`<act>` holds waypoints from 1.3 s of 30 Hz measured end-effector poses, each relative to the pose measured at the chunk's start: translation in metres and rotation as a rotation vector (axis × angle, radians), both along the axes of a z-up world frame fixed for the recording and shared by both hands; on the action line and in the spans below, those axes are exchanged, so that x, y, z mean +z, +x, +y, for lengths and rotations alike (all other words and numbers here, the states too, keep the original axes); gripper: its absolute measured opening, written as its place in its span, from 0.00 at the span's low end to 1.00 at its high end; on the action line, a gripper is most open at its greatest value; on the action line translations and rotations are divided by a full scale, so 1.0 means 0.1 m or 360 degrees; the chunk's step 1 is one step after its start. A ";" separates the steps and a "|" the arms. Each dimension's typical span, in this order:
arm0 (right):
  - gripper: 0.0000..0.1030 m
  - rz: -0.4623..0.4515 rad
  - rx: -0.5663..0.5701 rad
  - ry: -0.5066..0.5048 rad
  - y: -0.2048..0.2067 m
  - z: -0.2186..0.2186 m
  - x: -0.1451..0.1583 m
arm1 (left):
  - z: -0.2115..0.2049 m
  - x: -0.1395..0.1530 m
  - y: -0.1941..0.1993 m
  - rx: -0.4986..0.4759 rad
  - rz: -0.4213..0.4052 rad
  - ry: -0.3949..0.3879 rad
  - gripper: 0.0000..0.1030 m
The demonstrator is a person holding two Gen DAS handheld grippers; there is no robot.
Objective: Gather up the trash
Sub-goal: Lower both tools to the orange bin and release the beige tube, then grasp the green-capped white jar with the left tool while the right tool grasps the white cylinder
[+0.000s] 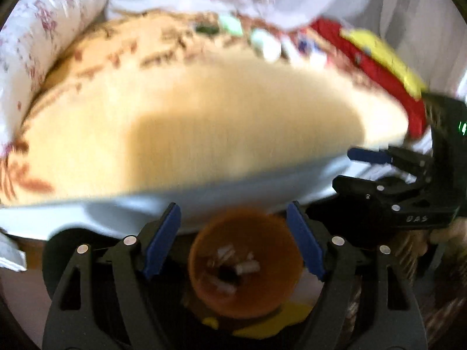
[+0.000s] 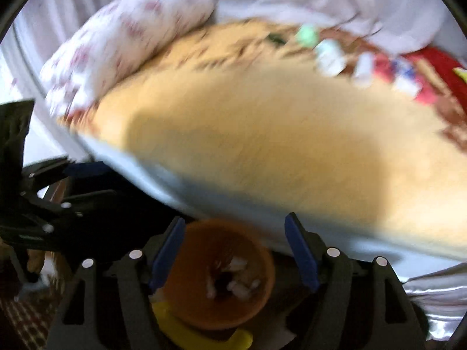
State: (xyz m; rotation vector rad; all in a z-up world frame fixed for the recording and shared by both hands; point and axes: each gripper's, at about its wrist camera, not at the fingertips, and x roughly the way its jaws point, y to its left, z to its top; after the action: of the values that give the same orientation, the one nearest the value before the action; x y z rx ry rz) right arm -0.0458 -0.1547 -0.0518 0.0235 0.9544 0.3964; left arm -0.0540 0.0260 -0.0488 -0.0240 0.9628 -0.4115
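An orange trash bin (image 1: 244, 265) with several white scraps inside stands on the floor below the bed edge; it also shows in the right wrist view (image 2: 217, 277). My left gripper (image 1: 233, 242) is open and empty above the bin. My right gripper (image 2: 235, 250) is open and empty above it too. The right gripper shows at the right of the left wrist view (image 1: 388, 169); the left gripper shows at the left of the right wrist view (image 2: 58, 186). Small pale green and white bits of trash (image 1: 256, 38) lie at the far side of the bed (image 2: 327, 49). Both views are blurred.
The bed has a cream cover (image 1: 189, 116) with a brown pattern. A floral pillow (image 1: 38, 35) lies at the far left. A red and yellow cloth (image 1: 379, 58) lies at the far right. A yellow object (image 1: 274, 323) lies on the floor by the bin.
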 end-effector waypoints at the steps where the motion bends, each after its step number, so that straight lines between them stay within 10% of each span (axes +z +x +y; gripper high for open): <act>1: 0.68 -0.0051 -0.0060 0.0010 0.05 -0.09 0.09 | -0.03 0.12 0.10 0.0015 -0.0061 -0.0041 0.74; 13: 0.71 -0.0500 -0.0465 0.0052 0.39 -0.84 0.74 | -1.13 0.40 1.96 0.0161 -0.0220 -0.0078 0.82; 23: 0.71 -0.0456 -0.0556 0.0039 0.49 -1.20 0.52 | -1.76 -0.02 3.04 0.0361 -0.0089 0.0066 0.82; 26: 0.71 -0.0440 -0.0569 0.0031 0.55 -1.23 0.49 | -1.82 -0.16 3.18 0.0397 -0.0041 0.0107 0.82; 28: 0.71 -0.0440 -0.0571 0.0030 0.59 -1.22 0.49 | -1.82 -0.25 3.22 0.0316 0.0021 0.0017 0.48; 39: 0.69 -0.0338 -0.0565 0.0018 1.66 -1.10 0.43 | -1.22 0.23 2.08 0.0137 -0.0257 -0.0016 0.47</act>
State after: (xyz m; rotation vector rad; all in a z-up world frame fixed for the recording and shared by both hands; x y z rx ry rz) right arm 0.1205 -0.2649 -0.0084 0.1560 0.7200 0.0737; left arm 0.1542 -0.0958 -0.0262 -0.0408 0.7976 -0.3334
